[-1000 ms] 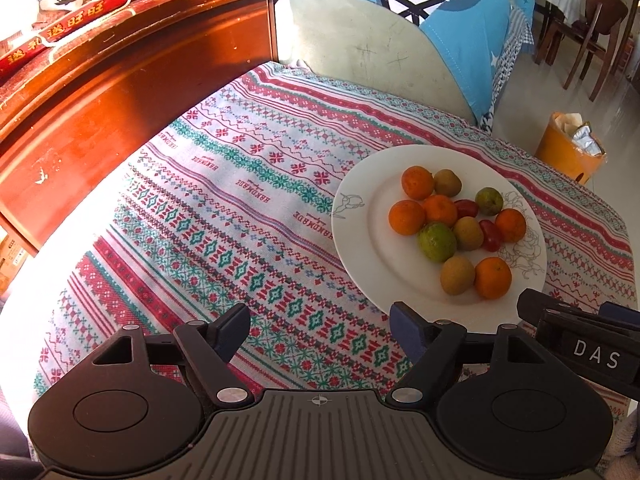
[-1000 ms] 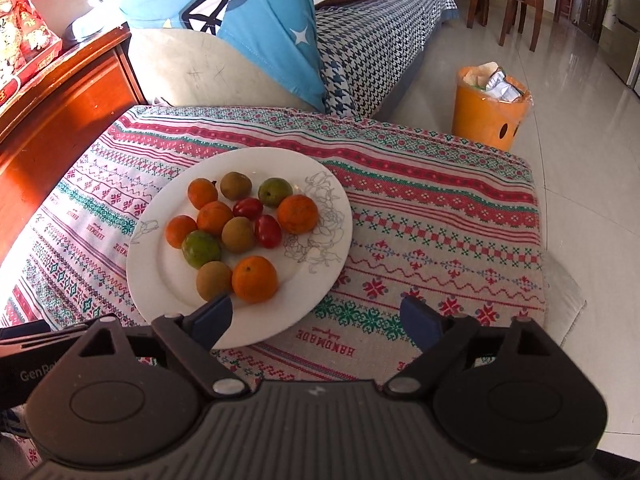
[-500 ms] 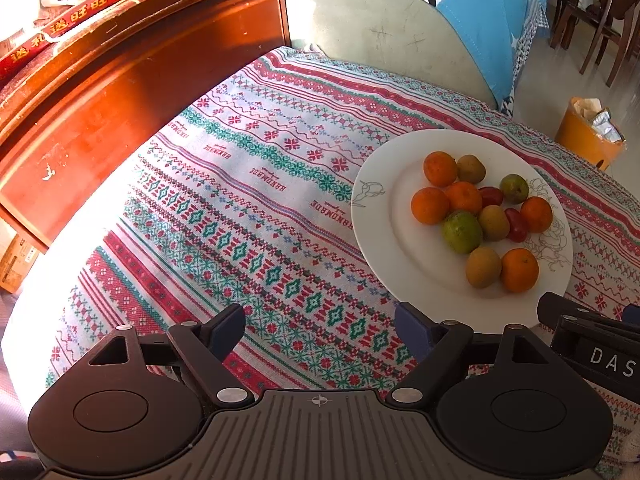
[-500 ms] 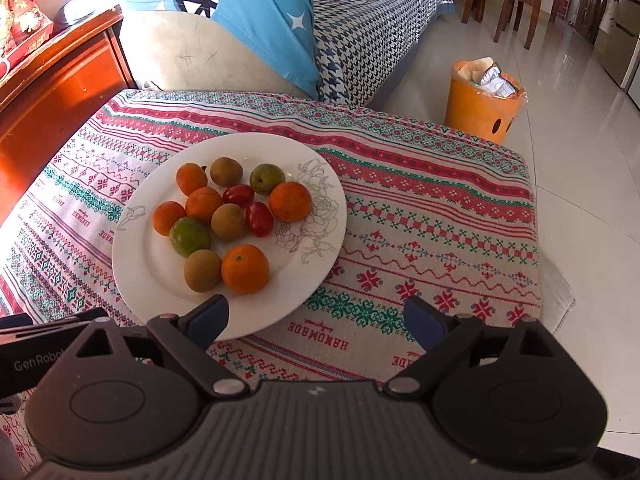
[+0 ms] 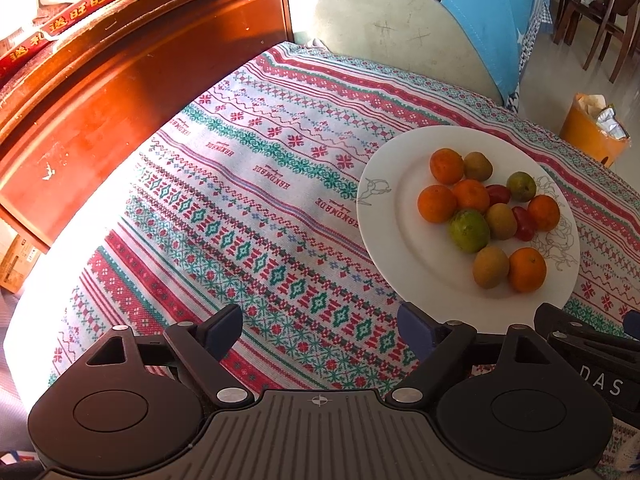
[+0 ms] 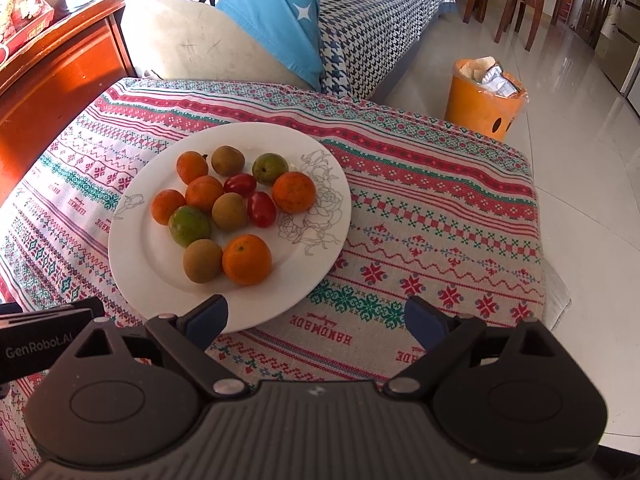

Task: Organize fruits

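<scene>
A white plate sits on the patterned tablecloth and holds several fruits: oranges, brown kiwis, green citrus and red cherry tomatoes. My left gripper is open and empty, over the cloth to the left of the plate. My right gripper is open and empty, its left fingertip over the plate's near rim.
The tablecloth covers a low table. A red-brown wooden cabinet stands to the left. A sofa with a blue cover is behind. An orange waste bin stands on the tiled floor to the right, with wooden chairs beyond.
Both grippers have shifted a little; the plate has slid rightward in the left view and slightly up-left in the right view. Both stay open and empty.
</scene>
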A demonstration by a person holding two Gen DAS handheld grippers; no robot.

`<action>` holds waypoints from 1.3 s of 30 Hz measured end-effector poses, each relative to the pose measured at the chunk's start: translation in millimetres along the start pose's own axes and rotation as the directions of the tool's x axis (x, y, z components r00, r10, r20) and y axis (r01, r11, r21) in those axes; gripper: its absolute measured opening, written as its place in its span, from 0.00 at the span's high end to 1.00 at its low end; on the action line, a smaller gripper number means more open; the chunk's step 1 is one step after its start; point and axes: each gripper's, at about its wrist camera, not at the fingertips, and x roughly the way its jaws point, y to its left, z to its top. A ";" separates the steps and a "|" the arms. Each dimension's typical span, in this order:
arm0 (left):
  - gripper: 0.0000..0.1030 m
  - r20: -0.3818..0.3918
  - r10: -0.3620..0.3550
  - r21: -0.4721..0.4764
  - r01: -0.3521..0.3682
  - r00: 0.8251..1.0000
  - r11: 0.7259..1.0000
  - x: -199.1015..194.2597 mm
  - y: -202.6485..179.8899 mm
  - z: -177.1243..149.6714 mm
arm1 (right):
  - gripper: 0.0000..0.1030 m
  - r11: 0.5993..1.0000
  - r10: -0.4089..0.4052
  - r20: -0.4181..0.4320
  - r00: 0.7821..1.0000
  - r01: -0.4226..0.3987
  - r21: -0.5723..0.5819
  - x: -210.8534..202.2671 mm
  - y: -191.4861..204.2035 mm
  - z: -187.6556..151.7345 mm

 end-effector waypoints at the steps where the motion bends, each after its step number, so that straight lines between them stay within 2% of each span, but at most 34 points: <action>1: 0.16 0.001 0.002 0.002 -0.002 1.000 1.000 0.0 -0.2 0.0 | 0.08 1.000 0.000 -0.001 1.000 0.000 -0.001 0.0 0.5 -0.2; 26: 0.14 0.015 0.061 0.057 -0.062 0.998 0.996 -3.9 -6.2 -4.7 | 0.08 0.998 0.007 0.015 1.000 -0.006 -0.058 -3.1 8.8 -6.6; 39: 0.14 0.021 0.104 0.067 -0.105 0.994 0.992 -12.0 -1.2 -22.6 | 0.08 0.991 0.101 0.067 0.993 -0.094 -0.094 -14.4 11.5 -33.8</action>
